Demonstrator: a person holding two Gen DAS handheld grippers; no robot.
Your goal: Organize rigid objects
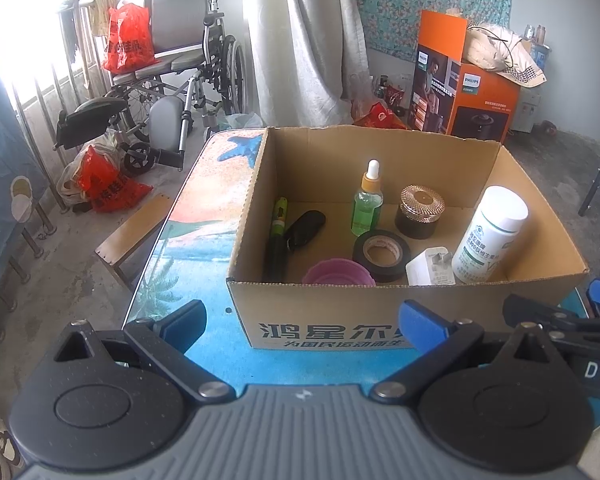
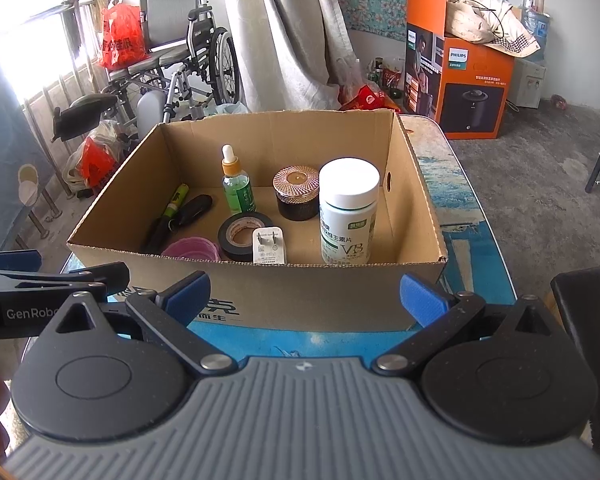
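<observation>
An open cardboard box (image 1: pixel 540 216) (image 2: pixel 416 208) stands on a blue patterned table (image 1: pixel 204 216). Inside stand a white vitamin bottle (image 1: pixel 490 234) (image 2: pixel 348 212), a green dropper bottle (image 1: pixel 367 200) (image 2: pixel 237 188), a dark jar with a ribbed lid (image 1: pixel 419 211) (image 2: pixel 297 192), a black tape roll (image 1: pixel 381 255) (image 2: pixel 242 238), a white plug adapter (image 1: pixel 430 267) (image 2: pixel 269 246), a pink cup (image 1: pixel 336 274) (image 2: pixel 190 249), a green-black pen (image 1: pixel 277 236) (image 2: pixel 168 216) and a black key fob (image 1: pixel 306 229) (image 2: pixel 194 208). My left gripper (image 1: pixel 304 322) is open and empty in front of the box's near wall. My right gripper (image 2: pixel 306 294) is open and empty there too.
Left of the table are a wheelchair (image 1: pixel 188 76), red bags (image 1: pixel 104 188) and a low wooden stool (image 1: pixel 132 232). An orange Philips carton (image 1: pixel 472 92) (image 2: pixel 460 80) sits on the floor behind. A dark chair edge (image 2: pixel 588 312) lies at the right. The other gripper's arm (image 1: pixel 560 320) crosses the right side.
</observation>
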